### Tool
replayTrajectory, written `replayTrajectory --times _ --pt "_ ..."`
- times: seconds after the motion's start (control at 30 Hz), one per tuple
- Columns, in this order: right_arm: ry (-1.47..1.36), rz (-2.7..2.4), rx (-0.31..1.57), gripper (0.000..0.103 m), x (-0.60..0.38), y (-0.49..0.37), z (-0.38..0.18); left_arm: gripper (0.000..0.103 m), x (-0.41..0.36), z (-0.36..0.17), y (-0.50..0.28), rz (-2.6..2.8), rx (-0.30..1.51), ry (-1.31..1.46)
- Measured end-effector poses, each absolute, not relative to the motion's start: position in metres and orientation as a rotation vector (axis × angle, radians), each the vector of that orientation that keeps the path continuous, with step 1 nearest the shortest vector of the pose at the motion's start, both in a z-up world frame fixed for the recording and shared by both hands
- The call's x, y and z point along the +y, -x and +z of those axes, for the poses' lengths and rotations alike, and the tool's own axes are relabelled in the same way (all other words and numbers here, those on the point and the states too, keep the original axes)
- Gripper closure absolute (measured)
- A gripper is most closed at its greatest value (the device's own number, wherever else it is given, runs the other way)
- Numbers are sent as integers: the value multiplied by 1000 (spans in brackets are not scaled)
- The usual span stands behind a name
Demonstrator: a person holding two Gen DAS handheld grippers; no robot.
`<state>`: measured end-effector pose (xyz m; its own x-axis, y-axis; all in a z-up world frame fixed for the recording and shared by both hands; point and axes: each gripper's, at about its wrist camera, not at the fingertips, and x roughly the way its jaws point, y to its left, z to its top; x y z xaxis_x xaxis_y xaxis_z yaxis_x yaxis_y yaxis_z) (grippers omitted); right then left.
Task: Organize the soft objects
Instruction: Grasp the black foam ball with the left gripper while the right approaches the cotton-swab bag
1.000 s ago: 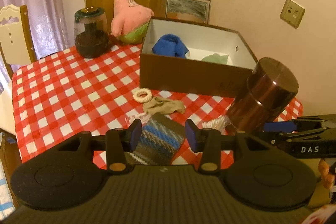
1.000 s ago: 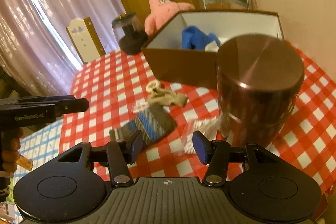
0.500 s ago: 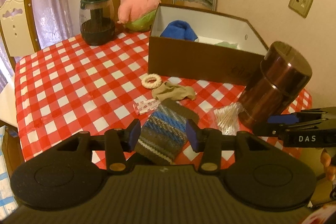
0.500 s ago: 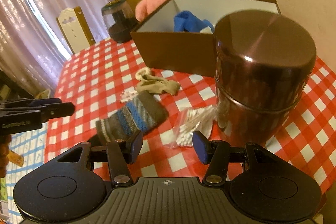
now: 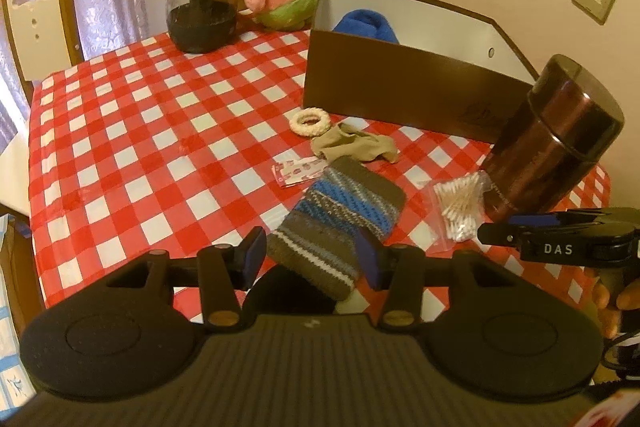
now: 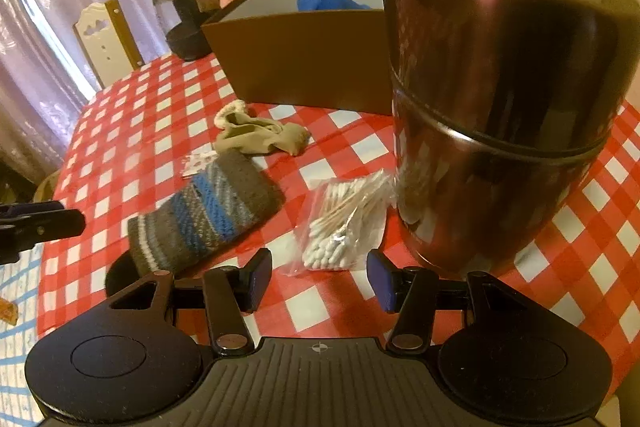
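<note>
Striped sock (image 5: 340,223), perhaps grey-blue.

Open checked surface (image 5: 132,131) left of the striped sock (image 5: 340,211): free passage there. To the right, hemmed in by the cotton-swab bag (image 5: 460,207) and the tall brown canister (image 5: 552,143). Behind, blocked by the beige sock (image 5: 352,147), white ring (image 5: 309,121) and brown box wall (image 5: 400,95).

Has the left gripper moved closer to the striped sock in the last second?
Yes. The left gripper has drawn in on the striped sock, whose cuff now lies between its open fingers; against the box it looks lower.
</note>
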<state>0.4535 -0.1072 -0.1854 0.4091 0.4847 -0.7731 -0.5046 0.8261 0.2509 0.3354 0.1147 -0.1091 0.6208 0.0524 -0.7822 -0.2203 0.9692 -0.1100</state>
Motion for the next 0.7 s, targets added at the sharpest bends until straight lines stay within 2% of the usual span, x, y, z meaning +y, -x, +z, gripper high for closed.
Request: replayTrajectory --times 0.47,0.57,0.7 --pt "63 561 935 51 -80 -470 -220 54 123 -127 -337 160 924 208" --pt "109 574 918 66 -77 -467 -223 53 125 -131 -335 155 936 208" --pt "140 600 907 72 -76 -466 -224 50 126 -137 -333 139 956 210"
